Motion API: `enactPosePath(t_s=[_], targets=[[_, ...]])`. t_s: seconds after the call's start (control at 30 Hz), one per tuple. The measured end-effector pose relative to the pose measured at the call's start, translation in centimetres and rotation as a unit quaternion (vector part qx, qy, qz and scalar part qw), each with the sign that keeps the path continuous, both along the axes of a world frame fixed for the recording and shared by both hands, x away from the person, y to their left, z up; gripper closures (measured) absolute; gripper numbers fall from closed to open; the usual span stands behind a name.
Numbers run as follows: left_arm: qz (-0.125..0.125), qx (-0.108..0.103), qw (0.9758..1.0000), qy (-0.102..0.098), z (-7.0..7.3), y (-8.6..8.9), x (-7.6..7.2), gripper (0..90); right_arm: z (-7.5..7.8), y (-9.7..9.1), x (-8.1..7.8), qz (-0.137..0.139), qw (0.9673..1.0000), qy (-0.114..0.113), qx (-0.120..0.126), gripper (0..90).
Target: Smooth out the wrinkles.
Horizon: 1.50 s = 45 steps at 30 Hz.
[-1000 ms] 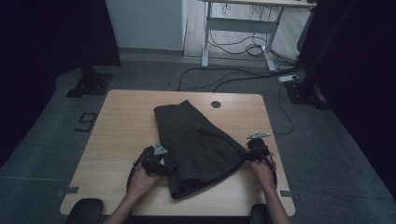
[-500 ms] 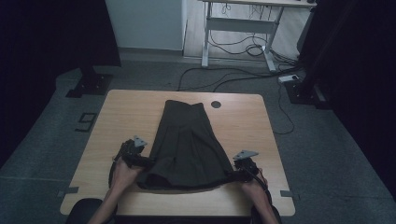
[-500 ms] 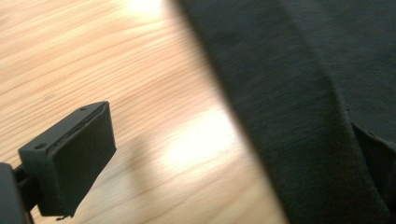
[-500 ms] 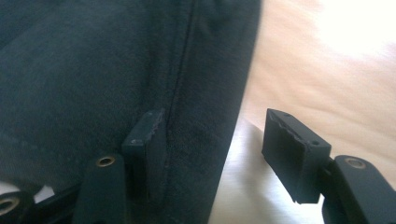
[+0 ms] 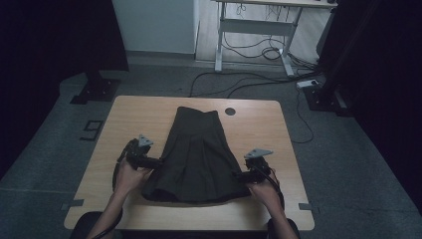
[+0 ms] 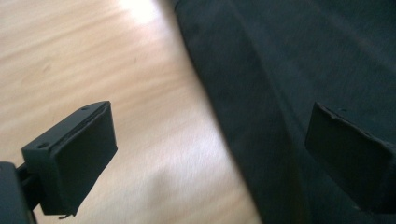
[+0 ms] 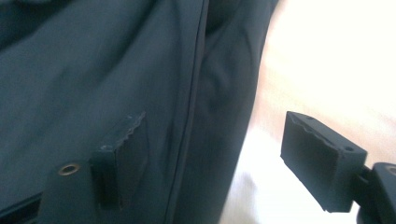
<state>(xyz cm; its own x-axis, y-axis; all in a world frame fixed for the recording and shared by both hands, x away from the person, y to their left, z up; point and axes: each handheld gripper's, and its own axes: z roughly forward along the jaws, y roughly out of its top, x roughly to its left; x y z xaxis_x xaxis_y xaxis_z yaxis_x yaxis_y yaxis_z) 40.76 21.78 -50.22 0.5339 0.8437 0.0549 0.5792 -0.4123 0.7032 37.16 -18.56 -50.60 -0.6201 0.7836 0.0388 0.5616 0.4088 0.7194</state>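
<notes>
A dark pleated fabric skirt (image 5: pixel 199 152) is lying flat in the middle of the light wooden table (image 5: pixel 278 129). The left gripper (image 5: pixel 155 163) is hovering at its left edge, jaws spread, nothing between them. The right gripper (image 5: pixel 240 175) is standing at the right edge; its jaws have just been opening, pinching nothing.

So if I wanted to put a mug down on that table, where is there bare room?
The table is bare along the far edge either side of the dark skirt, and in the strip by its near edge. The sides of the skirt's hem are crowded: the left gripper and right gripper sit there, jaws open.
</notes>
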Motion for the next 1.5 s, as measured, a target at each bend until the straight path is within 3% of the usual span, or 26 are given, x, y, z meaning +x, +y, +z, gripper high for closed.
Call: enactPosePath(t_s=[0.13, 0.27, 0.37, 0.47, 0.63, 0.8, 1.37, 1.5], targets=[[-0.007, 0.007, 0.9997, 0.021, -1.3, -0.8, 1.8, 3.0, 0.0, 1.8, 2.6, 0.003, 0.9999, -0.003, 0.011, 23.3], [-0.009, 0.012, 0.9993, 0.035, -3.0, -0.9, 2.4, 6.2, -0.8, 2.9, 4.8, -0.008, 0.9999, -0.006, -0.002, 25.2], [-0.002, -0.020, 0.9988, 0.044, -3.8, -0.4, 2.4, 7.2, -2.0, 2.9, 5.8, -0.014, 0.9997, 0.007, -0.020, 25.2], [-0.001, -0.027, 0.9987, 0.044, -4.0, -0.2, 2.1, 7.7, -3.1, 2.7, 5.8, -0.015, 0.9993, 0.015, -0.032, 25.4], [0.000, -0.025, 0.9989, 0.039, -4.0, -0.3, 1.3, 7.8, -3.8, 2.2, 5.0, -0.026, 0.9995, 0.012, -0.011, 26.9], [-0.005, -0.018, 0.9992, 0.035, -4.0, -0.5, -0.1, 7.8, -3.9, 1.9, 3.5, -0.018, 0.9998, 0.012, -0.004, 29.1], [-0.037, -0.011, 0.9985, 0.039, -3.8, -0.8, -6.4, 9.7, -3.9, 1.1, -3.2, 0.013, 0.9998, 0.014, -0.009, 28.8], [-0.043, -0.021, 0.9980, 0.043, -3.9, -0.8, -7.9, 9.7, -4.0, 0.7, -4.8, 0.021, 0.9997, 0.011, -0.006, 28.4]])
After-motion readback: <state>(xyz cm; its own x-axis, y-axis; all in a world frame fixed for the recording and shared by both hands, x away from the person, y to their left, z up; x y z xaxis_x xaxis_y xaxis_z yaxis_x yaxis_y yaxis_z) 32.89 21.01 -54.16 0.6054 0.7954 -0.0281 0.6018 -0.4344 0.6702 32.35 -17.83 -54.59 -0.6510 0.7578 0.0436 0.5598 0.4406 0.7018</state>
